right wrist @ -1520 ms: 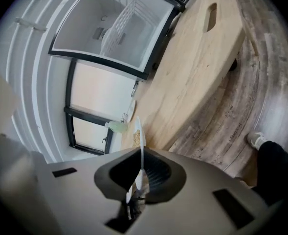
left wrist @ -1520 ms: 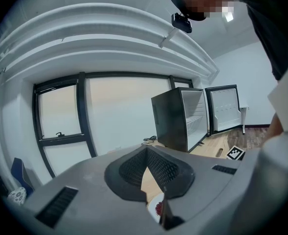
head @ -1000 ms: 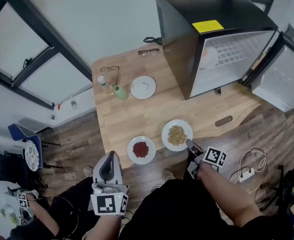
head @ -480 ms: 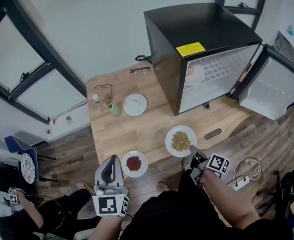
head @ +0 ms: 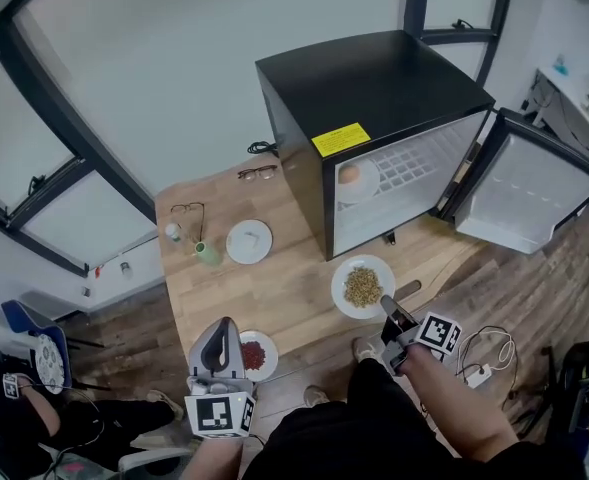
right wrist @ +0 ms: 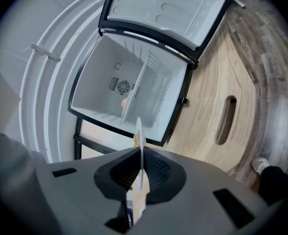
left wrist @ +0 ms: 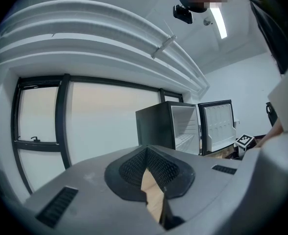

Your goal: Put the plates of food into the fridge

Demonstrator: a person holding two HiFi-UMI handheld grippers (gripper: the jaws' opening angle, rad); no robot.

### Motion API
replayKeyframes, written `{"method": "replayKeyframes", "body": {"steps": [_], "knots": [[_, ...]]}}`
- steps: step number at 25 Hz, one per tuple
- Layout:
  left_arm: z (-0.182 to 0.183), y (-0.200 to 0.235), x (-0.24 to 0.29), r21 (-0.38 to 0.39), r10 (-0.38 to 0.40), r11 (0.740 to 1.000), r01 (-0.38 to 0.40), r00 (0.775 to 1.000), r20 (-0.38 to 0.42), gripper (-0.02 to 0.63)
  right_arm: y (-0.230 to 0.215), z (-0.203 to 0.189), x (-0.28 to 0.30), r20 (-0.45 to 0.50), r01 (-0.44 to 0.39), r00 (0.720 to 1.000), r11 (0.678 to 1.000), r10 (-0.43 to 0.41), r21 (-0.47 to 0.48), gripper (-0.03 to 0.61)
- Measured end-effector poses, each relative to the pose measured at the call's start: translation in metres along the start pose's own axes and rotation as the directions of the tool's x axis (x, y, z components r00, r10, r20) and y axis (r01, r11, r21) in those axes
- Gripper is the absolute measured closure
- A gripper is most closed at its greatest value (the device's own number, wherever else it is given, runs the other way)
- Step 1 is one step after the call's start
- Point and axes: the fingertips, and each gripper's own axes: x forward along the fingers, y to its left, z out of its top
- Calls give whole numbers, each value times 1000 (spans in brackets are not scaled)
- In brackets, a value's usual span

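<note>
Right claw pinches grain plate; my left claw is closed, empty. Fridge holds one plate; red plate and pale plate still on bench.

Wooden table, light finish, rounded corners, oblong slot cut through near one edge. On top, toward the wall: dark-framed eyeglasses; second pair of eyeglasses, thin-framed; small white bottle just beside green cup. Black cable bunched at the wall behind the table. Plank floor, brown-grey. White power strip with cords on the floor. Black window frames. Blue chair, partly seen.
</note>
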Motion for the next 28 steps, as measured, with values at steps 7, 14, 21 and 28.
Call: {"method": "replayKeyframes", "body": {"steps": [7, 14, 21, 28], "knots": [[13, -21, 39, -3, -34, 999, 34, 999, 16, 611, 7, 57, -7, 78, -28, 997, 1000, 27, 2, 546], [26, -40, 80, 0, -58, 998, 58, 997, 43, 611, 10, 115, -9, 139, -28, 990, 999, 31, -21, 546], [39, -54, 116, 8, -61, 998, 61, 996, 57, 611, 14, 167, 0, 175, -53, 983, 999, 54, -14, 546], [50, -66, 140, 11, -45, 999, 44, 997, 68, 611, 30, 210, 14, 185, -102, 976, 992, 115, -78, 546]]}}
